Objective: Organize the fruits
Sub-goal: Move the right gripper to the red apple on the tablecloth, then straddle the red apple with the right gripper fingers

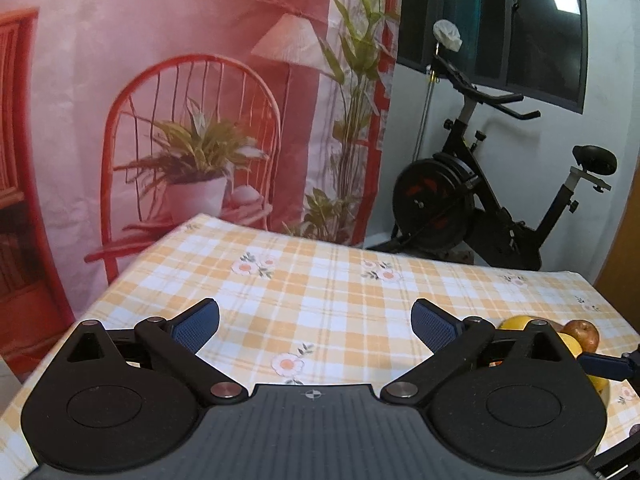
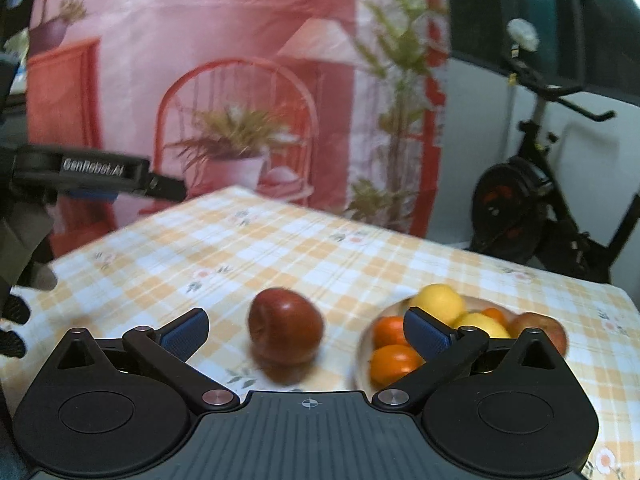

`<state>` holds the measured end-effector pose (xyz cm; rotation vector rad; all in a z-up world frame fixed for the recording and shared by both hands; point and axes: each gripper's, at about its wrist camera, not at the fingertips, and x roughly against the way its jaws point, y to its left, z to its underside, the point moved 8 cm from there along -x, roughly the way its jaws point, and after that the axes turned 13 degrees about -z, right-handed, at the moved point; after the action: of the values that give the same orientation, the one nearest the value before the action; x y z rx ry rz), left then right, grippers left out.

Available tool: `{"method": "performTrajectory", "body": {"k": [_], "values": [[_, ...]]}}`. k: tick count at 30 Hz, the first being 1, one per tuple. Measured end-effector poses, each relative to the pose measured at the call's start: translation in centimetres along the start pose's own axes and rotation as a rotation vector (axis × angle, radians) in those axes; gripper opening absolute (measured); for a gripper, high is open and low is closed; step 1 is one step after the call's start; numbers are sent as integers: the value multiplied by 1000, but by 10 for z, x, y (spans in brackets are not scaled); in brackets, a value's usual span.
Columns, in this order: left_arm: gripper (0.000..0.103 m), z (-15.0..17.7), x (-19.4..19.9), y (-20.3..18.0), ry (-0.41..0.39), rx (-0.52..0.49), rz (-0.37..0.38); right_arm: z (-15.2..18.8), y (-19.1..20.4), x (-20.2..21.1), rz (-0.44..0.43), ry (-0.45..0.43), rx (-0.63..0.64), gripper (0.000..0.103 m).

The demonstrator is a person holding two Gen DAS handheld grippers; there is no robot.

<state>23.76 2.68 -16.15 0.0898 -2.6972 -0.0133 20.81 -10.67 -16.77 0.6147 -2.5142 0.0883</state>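
We see one dark red apple [image 2: 285, 325] on the checked tabletop [image 2: 280, 248], lying between the spread, empty fingers of our right gripper [image 2: 306, 330]. Just beside it, toward the right edge, one bowl [image 2: 366, 344] holds three oranges [image 2: 394, 362], two yellow fruits [image 2: 438, 302] and one reddish apple [image 2: 538, 330]. Our left gripper [image 1: 315, 322] hangs released over bare cloth.

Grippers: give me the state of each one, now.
Left gripper: open, holding nothing, over bare tablecloth.
Right gripper: open, holding nothing; the red apple sits on the cloth between its fingers, ungripped.
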Motion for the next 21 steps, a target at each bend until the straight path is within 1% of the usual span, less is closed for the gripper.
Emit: {"method": "performTrajectory", "body": {"k": [5, 8, 11, 13, 18, 21], "values": [[103, -2, 2, 2, -47, 0, 27, 1, 16, -22, 29, 81, 130, 102], [103, 1, -2, 3, -23, 4, 39, 3, 20, -34, 36, 124, 185, 102], [103, 5, -10, 2, 17, 15, 55, 3, 21, -45, 30, 155, 228, 97], [103, 7, -14, 1, 37, 9, 53, 4, 22, -52, 23, 177, 255, 96], [103, 11, -18, 2, 48, -2, 41, 7, 22, -66, 22, 215, 299, 96], [103, 12, -19, 4, 57, 5, 36, 10, 22, -73, 22, 239, 320, 93]]}}
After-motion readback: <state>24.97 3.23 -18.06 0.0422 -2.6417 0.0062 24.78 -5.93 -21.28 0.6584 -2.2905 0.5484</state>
